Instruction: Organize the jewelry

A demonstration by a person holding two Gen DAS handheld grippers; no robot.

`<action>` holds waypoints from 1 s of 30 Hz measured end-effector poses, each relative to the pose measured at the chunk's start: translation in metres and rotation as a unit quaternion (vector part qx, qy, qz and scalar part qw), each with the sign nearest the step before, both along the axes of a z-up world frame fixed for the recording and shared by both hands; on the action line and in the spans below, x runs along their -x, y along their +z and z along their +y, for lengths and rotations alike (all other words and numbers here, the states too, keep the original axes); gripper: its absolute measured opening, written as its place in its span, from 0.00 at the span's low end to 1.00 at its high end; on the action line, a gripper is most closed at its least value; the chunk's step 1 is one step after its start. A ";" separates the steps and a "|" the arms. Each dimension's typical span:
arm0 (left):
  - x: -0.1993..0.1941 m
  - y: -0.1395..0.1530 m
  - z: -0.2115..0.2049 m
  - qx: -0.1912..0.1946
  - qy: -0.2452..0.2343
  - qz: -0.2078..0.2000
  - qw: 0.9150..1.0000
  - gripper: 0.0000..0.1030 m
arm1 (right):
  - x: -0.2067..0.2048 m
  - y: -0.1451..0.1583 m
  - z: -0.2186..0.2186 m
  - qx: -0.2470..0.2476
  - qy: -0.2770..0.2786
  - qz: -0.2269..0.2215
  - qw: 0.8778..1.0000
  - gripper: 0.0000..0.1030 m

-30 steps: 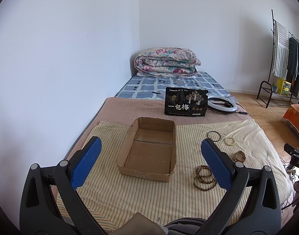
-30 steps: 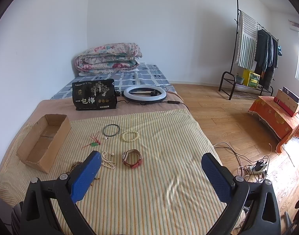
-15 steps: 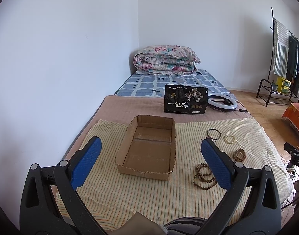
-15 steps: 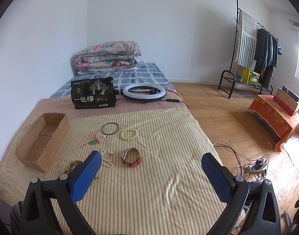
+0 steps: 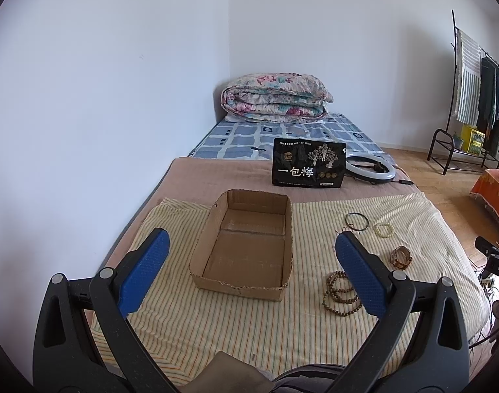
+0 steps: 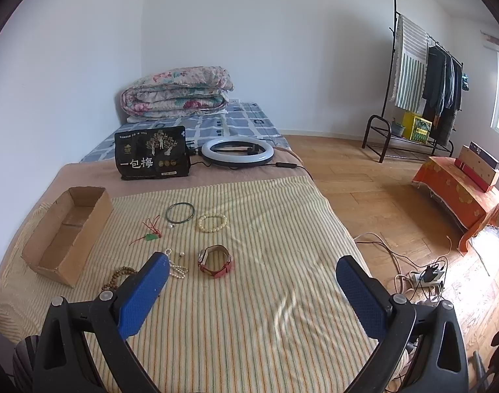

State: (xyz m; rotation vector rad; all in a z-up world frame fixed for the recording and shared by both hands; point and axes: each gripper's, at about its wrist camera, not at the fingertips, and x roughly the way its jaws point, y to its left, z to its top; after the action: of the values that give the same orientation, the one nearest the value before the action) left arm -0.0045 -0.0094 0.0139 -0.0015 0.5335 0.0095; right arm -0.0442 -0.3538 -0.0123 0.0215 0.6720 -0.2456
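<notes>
An empty cardboard box (image 5: 246,255) (image 6: 66,229) sits on the striped cloth. To its right lie a dark bangle (image 6: 180,213), a cream bead bracelet (image 6: 212,223), a red-cord green pendant (image 6: 151,233), a pearl strand (image 6: 176,267), a red-strapped watch (image 6: 215,261) and brown wooden beads (image 5: 341,293). My left gripper (image 5: 249,278) is open and empty, held above the near side of the box. My right gripper (image 6: 251,294) is open and empty, above the cloth just short of the watch.
A black snack bag (image 6: 151,157) and a ring light (image 6: 238,151) lie behind the cloth, a folded quilt (image 6: 177,91) at the bed's head. A wall runs along the left. Clothes rack (image 6: 422,75), orange-covered stand (image 6: 458,193) and floor cables (image 6: 426,271) are to the right.
Both grippers have risen and tilted slightly, so the scene sits a little lower in each view. Both stay open and empty. No object has moved.
</notes>
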 end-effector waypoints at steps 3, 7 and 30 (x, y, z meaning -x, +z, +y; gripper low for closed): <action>-0.001 -0.002 0.000 -0.001 -0.001 0.000 1.000 1.00 | -0.002 0.002 -0.001 0.001 0.000 -0.003 1.000 1.00; -0.007 -0.009 -0.003 -0.007 -0.011 0.002 1.000 1.00 | -0.005 0.002 -0.003 -0.004 0.000 -0.007 1.000 1.00; -0.053 -0.078 -0.071 -0.014 -0.179 0.084 0.980 1.00 | -0.061 -0.042 -0.051 -0.021 0.065 0.024 0.997 1.00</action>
State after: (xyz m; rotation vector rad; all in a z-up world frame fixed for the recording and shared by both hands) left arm 0.0480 -0.0806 -0.0644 0.1227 0.6966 -0.3367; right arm 0.0166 -0.4043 -0.0540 0.0119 0.7228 -0.1064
